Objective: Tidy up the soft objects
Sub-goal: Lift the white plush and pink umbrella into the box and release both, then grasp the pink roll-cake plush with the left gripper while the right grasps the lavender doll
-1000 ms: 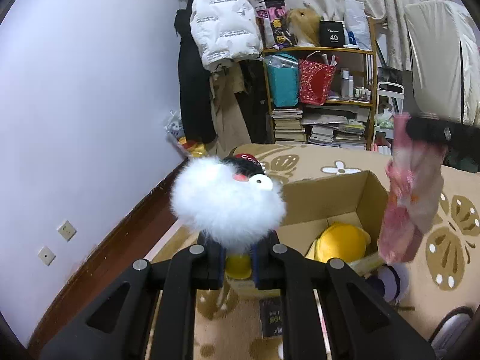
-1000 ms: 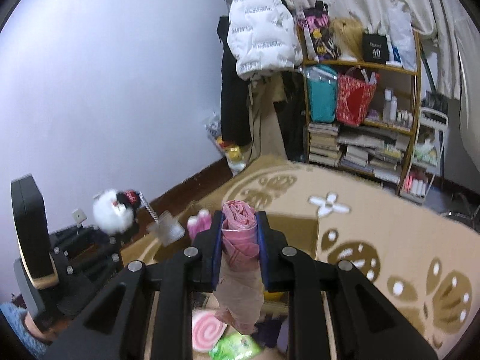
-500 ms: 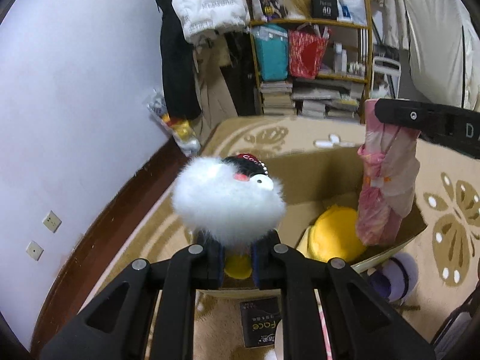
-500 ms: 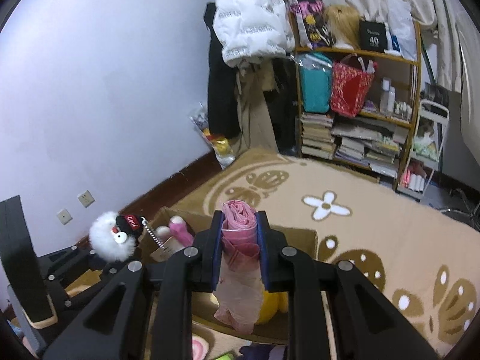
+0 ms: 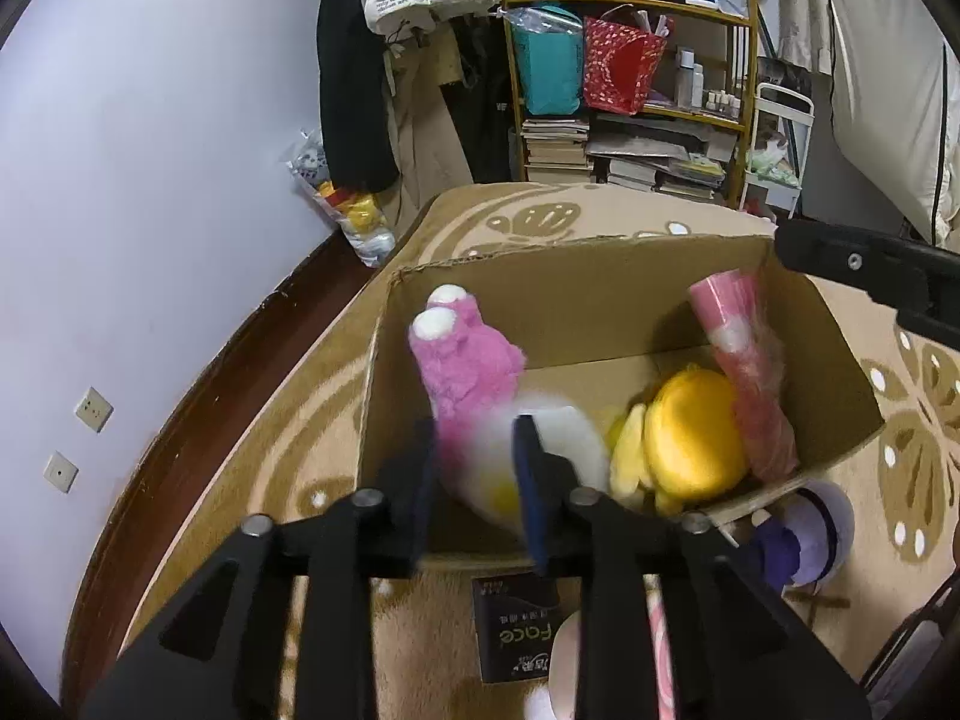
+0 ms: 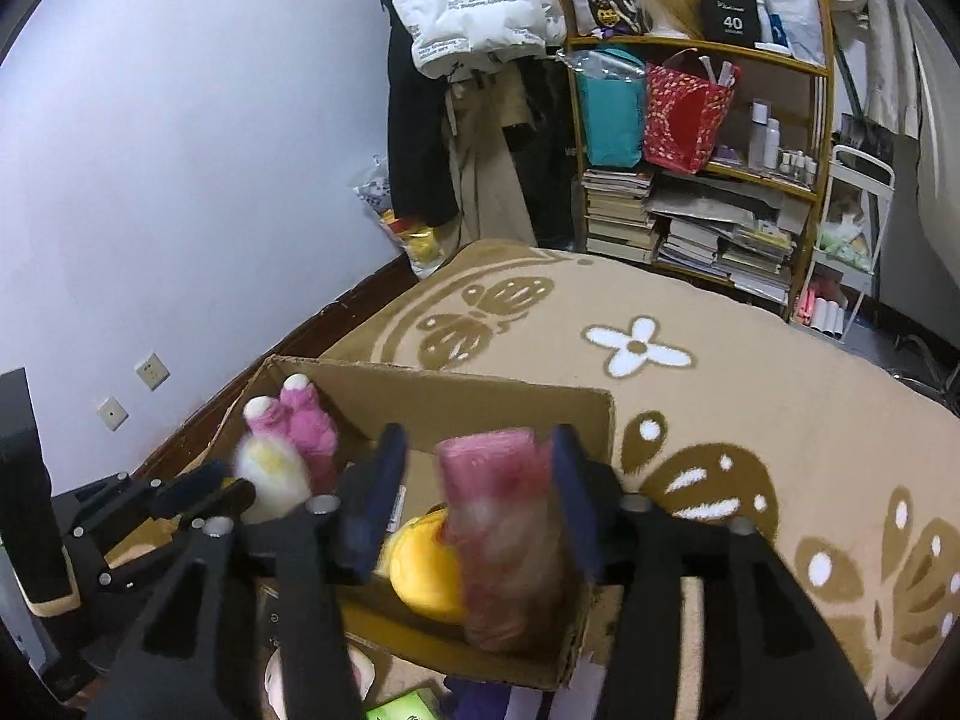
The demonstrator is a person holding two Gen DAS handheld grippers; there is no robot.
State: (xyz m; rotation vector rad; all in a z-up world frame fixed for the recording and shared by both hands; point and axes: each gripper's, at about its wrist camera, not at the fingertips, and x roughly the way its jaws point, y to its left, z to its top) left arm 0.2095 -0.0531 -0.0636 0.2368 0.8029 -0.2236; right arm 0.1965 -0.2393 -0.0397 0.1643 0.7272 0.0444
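Soft toys fill the cardboard box (image 5: 606, 300) in the left wrist view: a pink plush (image 5: 468, 366), a yellow plush (image 5: 696, 438), a blurred white fluffy toy (image 5: 540, 456) and a pink rolled bundle (image 5: 744, 378) leaning against the right wall. The left gripper (image 5: 474, 474) has its jaws opening, the white toy loose between them; a second ago they were clamped on it above the box. Below the box lies a dark packet reading "Face" (image 5: 522, 630); a black box on the shelf (image 5: 624, 0) reads "40".

From the right wrist, the right gripper (image 6: 474, 498) is opening too, pads clear of the pink bundle (image 6: 504, 534), which stands in the box (image 6: 480, 390) beside the yellow plush (image 6: 420, 564). Earlier it was pinched tight, higher up. The left gripper (image 6: 204, 486) sits at the left with the white toy (image 6: 270, 474). The "40" box (image 6: 732, 18) shows again.
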